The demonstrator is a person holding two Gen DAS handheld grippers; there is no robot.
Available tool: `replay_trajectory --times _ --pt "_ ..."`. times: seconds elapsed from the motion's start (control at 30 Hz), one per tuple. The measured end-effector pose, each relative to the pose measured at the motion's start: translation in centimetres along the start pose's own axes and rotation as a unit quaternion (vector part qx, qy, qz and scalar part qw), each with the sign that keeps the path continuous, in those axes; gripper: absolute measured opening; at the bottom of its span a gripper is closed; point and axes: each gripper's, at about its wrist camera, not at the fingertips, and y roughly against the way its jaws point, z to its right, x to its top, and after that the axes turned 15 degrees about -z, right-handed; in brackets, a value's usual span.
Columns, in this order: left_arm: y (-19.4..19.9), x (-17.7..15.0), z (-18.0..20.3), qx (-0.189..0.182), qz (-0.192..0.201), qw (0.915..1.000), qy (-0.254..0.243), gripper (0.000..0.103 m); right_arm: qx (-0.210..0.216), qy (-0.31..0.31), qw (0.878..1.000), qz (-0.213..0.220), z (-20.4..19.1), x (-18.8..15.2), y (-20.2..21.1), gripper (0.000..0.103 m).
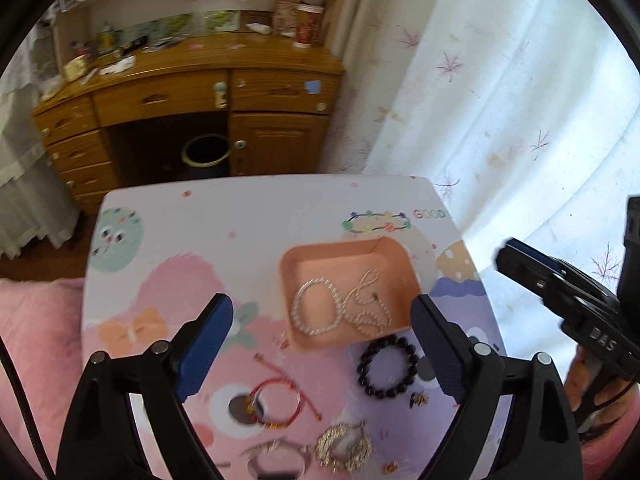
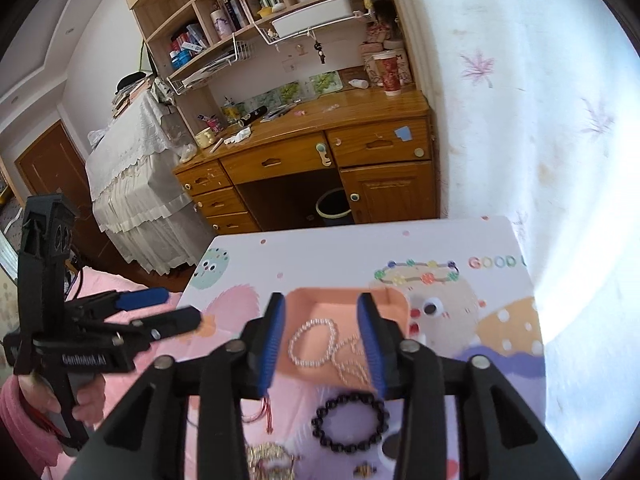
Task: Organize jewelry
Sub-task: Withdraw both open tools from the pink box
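A peach tray [image 1: 384, 250] sits on the bench [image 1: 240, 216], toward its far right part. In it lie a pearl bracelet [image 1: 316, 308] and, touching it on the right, a pearl strand [image 1: 370, 306] in loose loops. Just outside the tray's near edge lies a black bead bracelet [image 1: 387, 366]. Nearer still are a red cord bracelet [image 1: 276, 402], a gold chain [image 1: 344, 446] in a heap, and a silvery bangle [image 1: 276, 454], blurred, so its make is hard to tell. A small dark charm [image 1: 419, 400] lies beside the black beads.

The left tool [image 1: 322, 344] hangs above the loose pieces, spread wide and holding nothing. The right tool [image 2: 322, 346] hovers over the tray's near half, fingers parted about halfway, nothing between them; the pearl bracelet shows in the gap.

Beyond the bench stand a wooden desk [image 1: 180, 80] with a bin [image 1: 206, 156] under it, and a white curtain [image 1: 500, 100] at right.
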Motion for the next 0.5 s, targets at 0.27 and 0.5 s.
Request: replay_trajectory --times 0.27,0.5 --pt "2.9 -7.9 -1.8 0.018 0.013 0.9955 0.092 0.097 -0.004 -0.007 1.0 -0.008 0.1 -6.3 4.2 0.053" --pt "4.0 -16.4 -2.7 0.038 0.019 0.9865 0.158 0.097 0.002 -0.002 0.999 -0.038 -0.3 -11.8 5.3 0.057"
